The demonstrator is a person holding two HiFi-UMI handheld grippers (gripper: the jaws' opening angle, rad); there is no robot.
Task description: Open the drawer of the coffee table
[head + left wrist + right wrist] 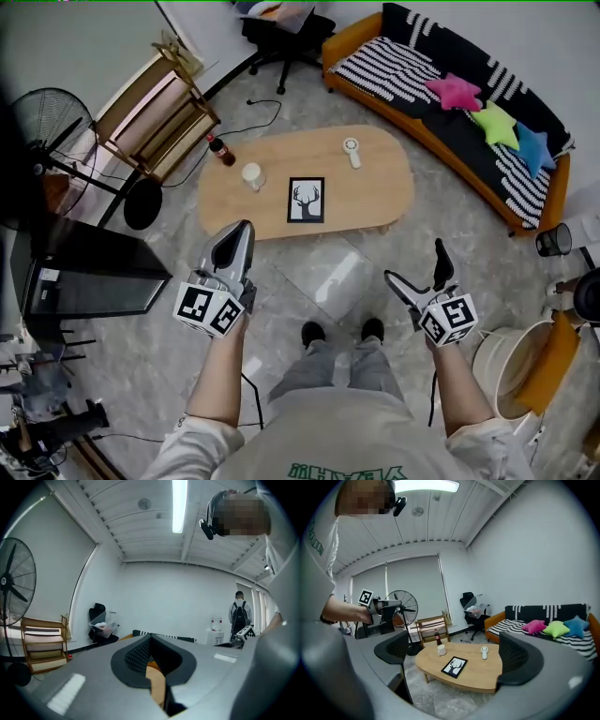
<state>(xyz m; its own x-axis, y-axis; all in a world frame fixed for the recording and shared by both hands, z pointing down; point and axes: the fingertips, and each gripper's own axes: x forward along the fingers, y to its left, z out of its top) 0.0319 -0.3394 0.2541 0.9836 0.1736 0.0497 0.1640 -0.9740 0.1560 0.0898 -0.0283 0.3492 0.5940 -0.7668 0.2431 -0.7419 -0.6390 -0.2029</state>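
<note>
Approach step, nothing touched yet. We stand at the near long side of the counter [375, 192], both tools well short of it.

- Left hand-held gripper [242, 230]: jaws pressed together, empty.
- Right hand-held gripper [415, 262]: jaws wide, empty.

The drawer shows in no view. We guess it sits under the top, so next we get low, find the pull and bring the wide one in.

- On the counter: deer picture [306, 200], cup [252, 175], small white gadget [352, 152], bottle [221, 151] at its far-left end.
- Beyond the counter: striped sofa [450, 103].
- Left of the counter: wooden rack [155, 112], fan [37, 122].
- Under the counter: glossy tiled floor [328, 281].
</note>
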